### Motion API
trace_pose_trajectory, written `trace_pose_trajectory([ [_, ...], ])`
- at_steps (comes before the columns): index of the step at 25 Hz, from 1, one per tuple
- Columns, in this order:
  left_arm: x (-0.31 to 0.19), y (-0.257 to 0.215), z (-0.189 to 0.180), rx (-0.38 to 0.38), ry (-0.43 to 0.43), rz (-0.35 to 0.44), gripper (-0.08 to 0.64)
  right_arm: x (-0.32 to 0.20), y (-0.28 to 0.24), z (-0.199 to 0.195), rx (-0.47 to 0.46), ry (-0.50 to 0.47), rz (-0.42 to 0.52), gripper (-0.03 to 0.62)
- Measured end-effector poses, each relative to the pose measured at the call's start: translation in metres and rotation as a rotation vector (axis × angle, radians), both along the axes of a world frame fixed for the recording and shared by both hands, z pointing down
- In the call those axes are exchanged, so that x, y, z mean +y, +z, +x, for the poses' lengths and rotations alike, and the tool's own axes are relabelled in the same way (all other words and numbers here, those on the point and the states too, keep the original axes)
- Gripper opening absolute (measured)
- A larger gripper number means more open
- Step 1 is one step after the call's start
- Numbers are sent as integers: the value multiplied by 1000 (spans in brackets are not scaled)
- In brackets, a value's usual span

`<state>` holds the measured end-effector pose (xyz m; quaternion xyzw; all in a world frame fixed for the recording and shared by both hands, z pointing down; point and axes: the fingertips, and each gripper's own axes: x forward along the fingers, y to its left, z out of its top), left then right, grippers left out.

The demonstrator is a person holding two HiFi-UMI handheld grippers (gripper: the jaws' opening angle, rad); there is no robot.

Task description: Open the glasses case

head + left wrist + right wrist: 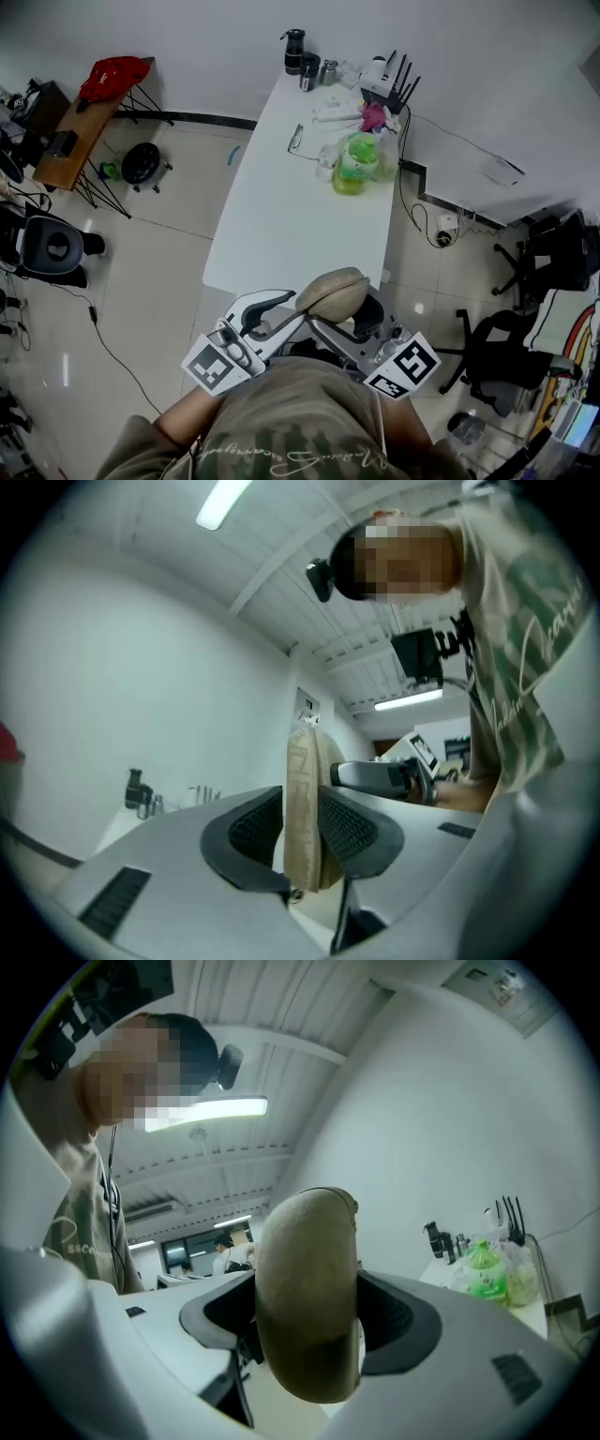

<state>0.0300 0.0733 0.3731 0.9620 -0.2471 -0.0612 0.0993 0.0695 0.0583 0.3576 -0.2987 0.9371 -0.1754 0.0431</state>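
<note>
Glasses case (pixel 330 291) held near end of white table (pixel 281 206); tiled floor (pixel 159 272) around.

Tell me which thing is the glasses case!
Find the long white table; just past its near end, the left tool and right tool both pinch the case in the air. It is the tan, rounded, pebble-shaped thing between the pale tools.
</note>
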Motion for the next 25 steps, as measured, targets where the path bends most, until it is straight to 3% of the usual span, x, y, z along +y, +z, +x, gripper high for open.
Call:
trace_pose_trajectory([
  [2,-4,-9,-1,168,52,-88,112,2,0,-1,-69,-32,-45,322],
  [3,-7,-10,-2,178,49,-89,112,4,2,-3,-79,-41,-54,322],
  [7,-10,10,-1,-24,-14,-50,103,5,15,-5,0,-28,-24,322],
  [12,-16,18,4,-117,-51,-76,103,7,22,-12,31,-50,-43,322],
  [18,-25,19,5,-53,-29,-135,87,6,26,-18,-126,-99,-121,324],
  [22,-27,21,-10,-14,-114,-129,86,10,23,-34,14,-115,5,342],
  [25,-37,38,-22,72,-183,-283,84,2,16,-33,108,22,128,348],
])
